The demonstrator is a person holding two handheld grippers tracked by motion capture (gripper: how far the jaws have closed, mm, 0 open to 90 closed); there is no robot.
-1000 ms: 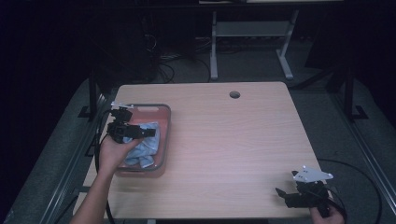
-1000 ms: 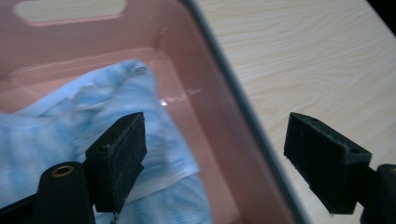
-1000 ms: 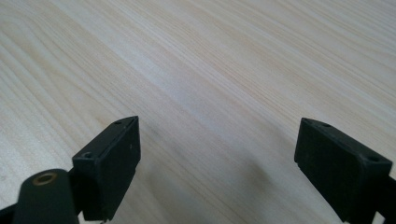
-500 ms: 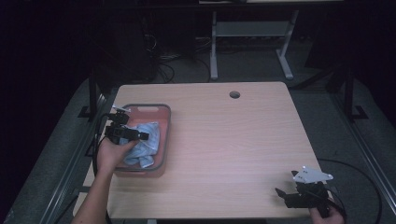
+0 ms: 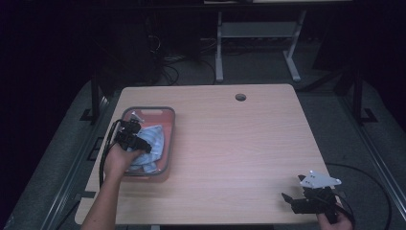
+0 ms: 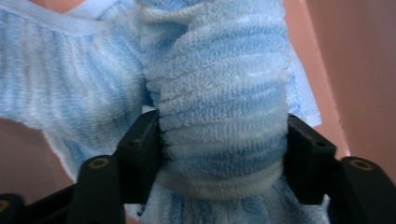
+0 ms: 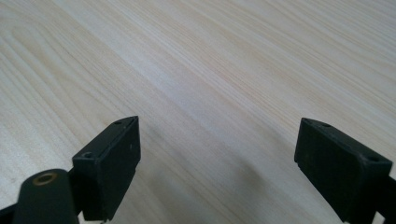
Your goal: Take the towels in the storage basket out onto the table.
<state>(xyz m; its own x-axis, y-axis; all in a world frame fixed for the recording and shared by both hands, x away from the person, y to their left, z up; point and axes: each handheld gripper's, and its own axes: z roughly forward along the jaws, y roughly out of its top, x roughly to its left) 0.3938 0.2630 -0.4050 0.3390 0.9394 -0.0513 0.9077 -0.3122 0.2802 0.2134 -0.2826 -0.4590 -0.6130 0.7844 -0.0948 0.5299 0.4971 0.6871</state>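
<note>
A light-blue striped towel (image 5: 157, 138) lies crumpled in a grey-rimmed bin (image 5: 145, 109) with a reddish floor, at the table's left side. My left gripper (image 5: 144, 148) reaches down into the bin. In the left gripper view a thick fold of the towel (image 6: 219, 79) is bunched between its two black jaws, and my left gripper (image 6: 224, 154) presses in on it from both sides. Those jaws have just been closing with the towel between them. My right gripper (image 5: 290, 201) rests at the table's near right corner, and in its own view my right gripper (image 7: 217, 158) stands open over bare wood.
The wooden table (image 5: 230, 143) has a round cable hole (image 5: 240, 97) near its far edge. A white desk frame (image 5: 258, 33) and cables stand on the dark floor behind. The left gripper's cable trails over the table's left edge.
My left hand has sunk lower into the bin and toward the near side, and its jaws have narrowed onto a fold of the towel. The right gripper has stayed put.
</note>
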